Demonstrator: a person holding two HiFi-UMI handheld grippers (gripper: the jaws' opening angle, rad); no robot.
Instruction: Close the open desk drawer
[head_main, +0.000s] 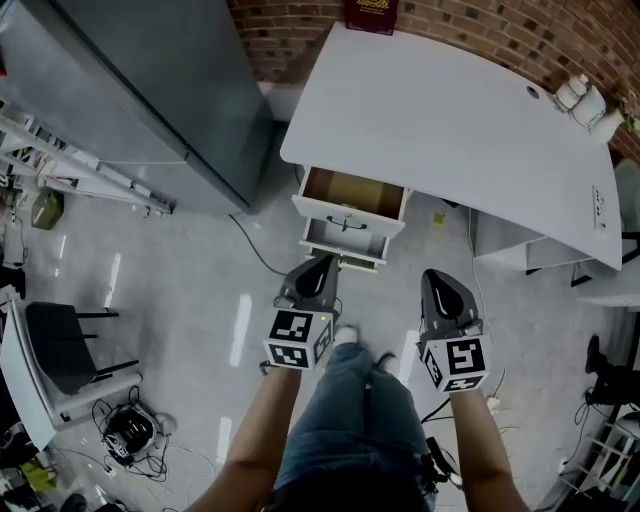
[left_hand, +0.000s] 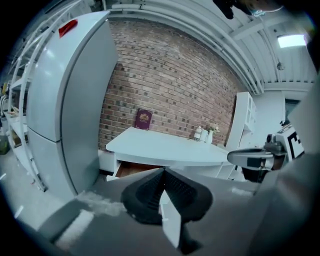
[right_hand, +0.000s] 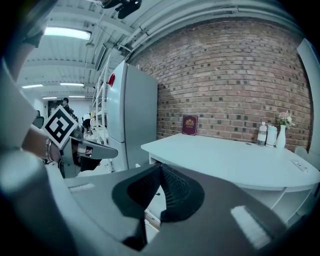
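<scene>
**Grippers held out before the open drawer**

Both forearms are stretched forward from the lower edge of the head view, side by side. The left gripper (head_main: 322, 262) and the right gripper (head_main: 433, 277) are aimed toward 12 o'clock and tilted slightly down. The jaws of each are pressed together, with nothing between them. The open drawer (head_main: 350, 222) is found under the desk (head_main: 450, 110), at 12 o'clock from the left gripper and apart from it.
</scene>
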